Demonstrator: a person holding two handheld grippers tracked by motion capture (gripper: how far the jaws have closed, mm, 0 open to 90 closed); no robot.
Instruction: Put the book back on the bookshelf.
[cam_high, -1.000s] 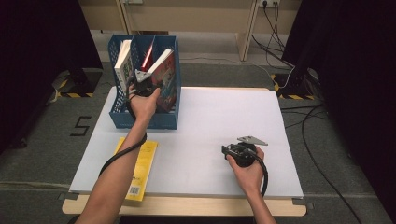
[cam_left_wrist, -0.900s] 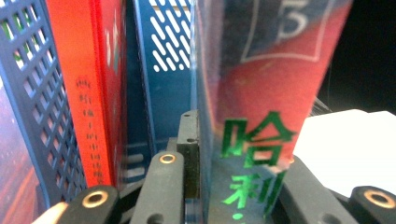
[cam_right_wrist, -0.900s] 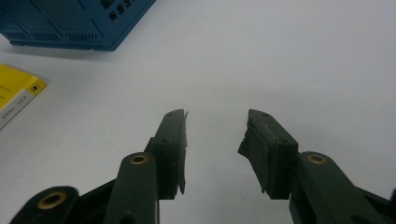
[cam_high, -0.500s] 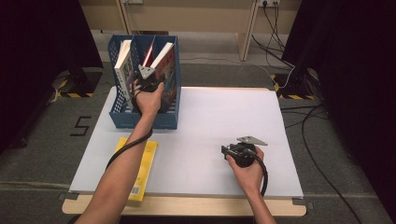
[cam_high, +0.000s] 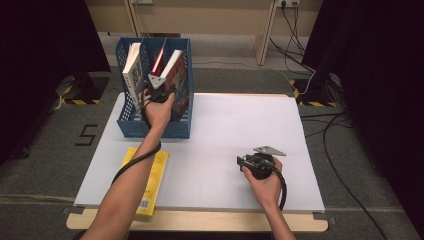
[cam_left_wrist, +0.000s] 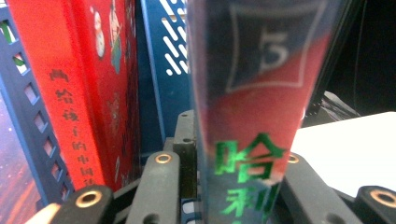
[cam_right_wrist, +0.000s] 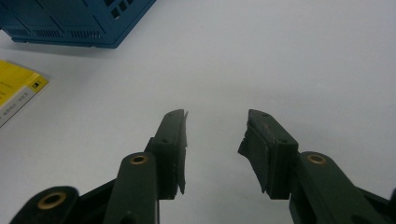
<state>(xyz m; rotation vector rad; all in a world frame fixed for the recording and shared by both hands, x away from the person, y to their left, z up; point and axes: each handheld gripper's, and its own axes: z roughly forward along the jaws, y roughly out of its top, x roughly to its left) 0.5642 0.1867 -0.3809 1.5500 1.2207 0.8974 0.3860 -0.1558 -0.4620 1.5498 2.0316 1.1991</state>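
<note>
A blue file holder (cam_high: 150, 127) stands at the table's far left with books upright in it. My left gripper (cam_high: 157, 90) reaches into it from the near side. A red and blue book (cam_high: 176, 75) leans in the right compartment, and its spine (cam_left_wrist: 252, 93) stands between the left gripper's (cam_left_wrist: 238, 154) jaws. The jaws have just been opening a little, and both pads still lie against the book. Next to it stands a red book (cam_left_wrist: 84, 93). My right gripper (cam_high: 245, 162) rests on the white table, open and with nothing in it (cam_right_wrist: 215, 140).
A yellow book (cam_high: 150, 180) lies flat near the front left edge of the white table (cam_high: 225, 130), and its corner (cam_right_wrist: 14, 88) shows in the right gripper view. A white and green book (cam_high: 132, 67) stands in the holder's left compartment. Cables run over the floor at right.
The left hand has shifted slightly to the right at the holder, and the red and blue book has sunk lower into the right compartment. The right hand has not moved.
</note>
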